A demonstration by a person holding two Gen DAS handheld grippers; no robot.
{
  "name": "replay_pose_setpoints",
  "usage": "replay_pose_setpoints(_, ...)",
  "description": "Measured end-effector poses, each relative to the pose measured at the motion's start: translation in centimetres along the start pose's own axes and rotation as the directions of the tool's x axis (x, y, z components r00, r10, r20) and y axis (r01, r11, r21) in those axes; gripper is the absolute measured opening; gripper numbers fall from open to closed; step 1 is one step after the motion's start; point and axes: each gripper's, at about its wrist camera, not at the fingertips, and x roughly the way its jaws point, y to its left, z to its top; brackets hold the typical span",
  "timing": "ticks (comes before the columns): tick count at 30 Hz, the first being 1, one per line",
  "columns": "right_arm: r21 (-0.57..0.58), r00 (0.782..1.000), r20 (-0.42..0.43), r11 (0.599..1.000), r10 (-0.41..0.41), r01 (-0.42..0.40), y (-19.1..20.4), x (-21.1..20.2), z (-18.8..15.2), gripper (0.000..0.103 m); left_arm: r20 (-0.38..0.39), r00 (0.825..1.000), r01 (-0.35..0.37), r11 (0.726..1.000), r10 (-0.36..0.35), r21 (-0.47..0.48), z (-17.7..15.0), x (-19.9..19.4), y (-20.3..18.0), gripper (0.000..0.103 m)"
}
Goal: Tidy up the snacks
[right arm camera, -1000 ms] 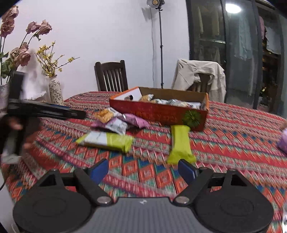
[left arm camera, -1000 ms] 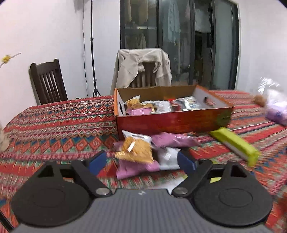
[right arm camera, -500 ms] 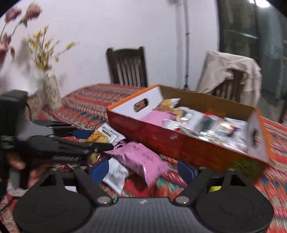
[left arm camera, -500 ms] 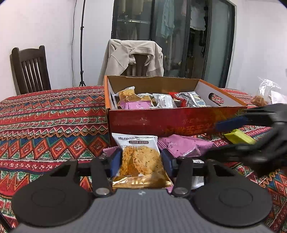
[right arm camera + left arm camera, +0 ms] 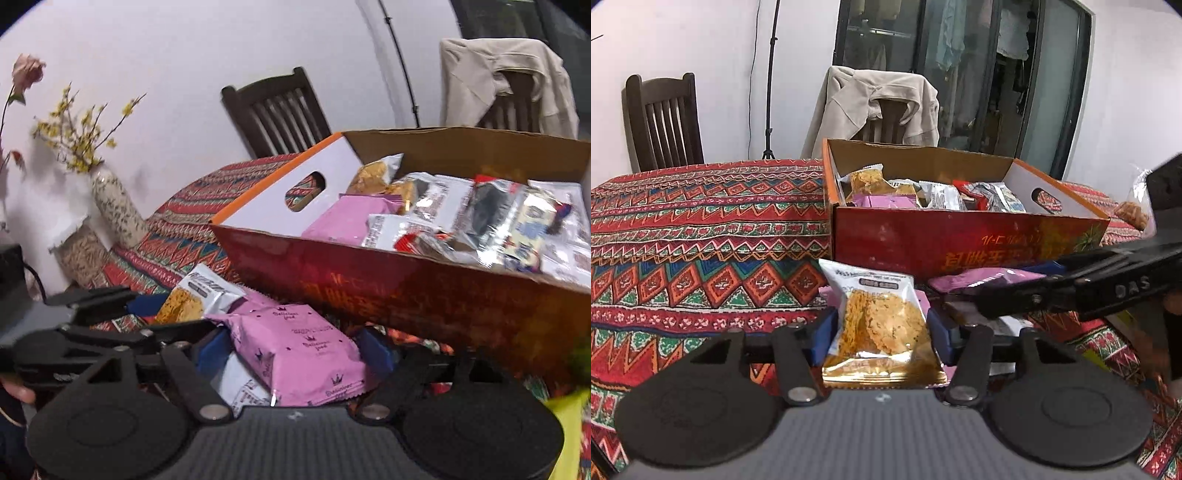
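Your left gripper (image 5: 882, 332) has just closed in on the cracker packet (image 5: 881, 321) at 6 o'clock in the left view. A second ago the jaws stood wide and short of the pile; now they're narrow, with both blue pads against the packet's sides. They eased slightly in the last half second, so check the grip before lifting.

Your right gripper (image 5: 295, 354) swung in from the 3 o'clock side. Its jaws have just been closing, with the pink packet (image 5: 299, 350) between them; pads look beside it, not yet pressing.

The box (image 5: 960, 243) sits at 12 o'clock, touching the pile and already part full. My read: 2 pickups under way, then 2 short lifts over the near wall.
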Motion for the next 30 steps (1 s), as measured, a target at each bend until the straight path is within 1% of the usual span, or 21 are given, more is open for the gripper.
replay_pose_setpoints(1,0.008,1.000,0.006,1.000,-0.005,0.005,0.0,-0.3,-0.2,0.072,-0.001,1.000,0.000,1.000,0.000,-0.001,0.0,0.0,0.0,0.053)
replay_pose_setpoints(3,0.017,0.999,0.013,0.999,-0.030,0.030,0.0,-0.9,-0.5,0.071,0.001,1.000,-0.001,1.000,0.001,-0.013,0.1,-0.2,0.1,0.047)
replay_pose_setpoints(5,0.033,0.998,0.027,0.998,-0.052,0.051,0.0,-1.8,-1.1,0.069,0.009,1.000,-0.015,1.000,0.015,-0.023,0.1,-0.7,0.1,0.043)
replay_pose_setpoints(7,0.049,0.997,0.044,0.997,-0.067,0.064,-0.1,-3.0,-1.7,0.065,0.037,0.998,-0.040,0.999,0.041,-0.025,0.3,-2.2,0.0,0.043)
replay_pose_setpoints(9,0.042,0.993,0.071,0.995,-0.091,0.088,0.4,-4.7,-2.4,0.064,0.073,0.996,-0.045,0.999,0.048,-0.030,0.4,-4.1,-0.5,0.043)
replay_pose_setpoints(10,0.041,0.992,0.088,0.995,-0.091,0.087,0.6,-5.7,-2.7,0.052,0.090,0.995,-0.040,0.999,0.042,-0.030,0.3,-5.2,-0.9,0.043)
replay_pose_setpoints(11,0.041,0.990,0.102,0.995,-0.098,0.094,0.8,-6.7,-3.1,0.051,0.106,0.994,-0.024,0.999,0.027,-0.026,0.0,-6.3,-1.3,0.043)
replay_pose_setpoints(12,0.037,0.986,0.118,0.993,-0.114,0.111,1.1,-7.9,-3.6,0.040,0.116,0.993,-0.009,1.000,0.012,-0.027,-0.3,-7.3,-1.8,0.043)
replay_pose_setpoints(13,0.032,0.984,0.134,0.993,-0.119,0.116,1.3,-9.0,-4.1,0.035,0.123,0.992,0.004,1.000,0.000,-0.031,-0.9,-8.5,-2.4,0.043)
replay_pose_setpoints(14,0.030,0.981,0.145,0.992,-0.126,0.123,1.5,-10.0,-4.6,0.035,0.129,0.992,0.013,0.999,-0.008,-0.034,-1.5,-9.4,-2.9,0.043)
replay_pose_setpoints(15,0.025,0.979,0.152,0.991,-0.135,0.132,1.8,-11.0,-5.2,0.031,0.134,0.991,0.027,0.999,-0.022,-0.037,-2.2,-10.4,-3.4,0.043)
replay_pose_setpoints(16,0.020,0.975,0.160,0.988,-0.153,0.152,2.1,-12.0,-6.1,0.029,0.132,0.990,0.043,0.998,-0.038,-0.042,-2.9,-11.2,-4.0,0.043)
replay_pose_setpoints(18,0.019,0.970,0.166,0.984,-0.179,0.178,2.6,-13.5,-7.6,0.029,0.121,0.991,0.067,0.996,-0.059,-0.063,-4.6,-12.7,-5.1,0.043)
replay_pose_setpoints(21,0.029,0.957,0.187,0.975,-0.222,0.221,3.2,-15.6,-9.4,0.023,0.088,0.992,0.100,0.990,-0.092,-0.096,-6.7,-14.1,-6.7,0.043)
replay_pose_setpoints(22,0.037,0.952,0.196,0.972,-0.233,0.231,3.7,-16.6,-10.1,0.023,0.081,0.991,0.111,0.989,-0.103,-0.099,-7.4,-14.5,-7.1,0.043)
replay_pose_setpoints(24,0.035,0.951,0.222,0.976,-0.216,0.214,4.5,-18.5,-11.6,0.023,0.054,0.992,0.121,0.987,-0.116,-0.101,-8.4,-14.8,-7.9,0.043)
replay_pose_setpoints(26,0.062,0.954,0.235,0.982,-0.189,0.179,5.0,-20.2,-13.2,0.023,0.030,0.993,0.119,0.988,-0.117,-0.094,-9.0,-14.7,-8.6,0.043)
replay_pose_setpoints(27,0.069,0.954,0.235,0.982,-0.187,0.175,5.0,-20.7,-13.8,0.023,0.023,0.994,0.112,0.990,-0.110,-0.090,-9.2,-14.7,-8.8,0.043)
replay_pose_setpoints(28,0.079,0.953,0.227,0.979,-0.201,0.187,5.0,-21.2,-14.5,0.023,0.019,0.994,0.109,0.990,-0.107,-0.086,-9.2,-14.5,-8.9,0.043)
replay_pose_setpoints(29,0.087,0.948,0.218,0.973,-0.230,0.216,4.9,-21.6,-15.1,0.023,0.017,0.994,0.106,0.991,-0.105,-0.086,-9.2,-14.4,-9.0,0.043)
replay_pose_setpoints(30,0.087,0.943,0.217,0.968,-0.250,0.237,4.9,-21.8,-15.4,0.026,0.017,0.994,0.106,0.991,-0.105,-0.085,-9.1,-14.2,-9.1,0.043)
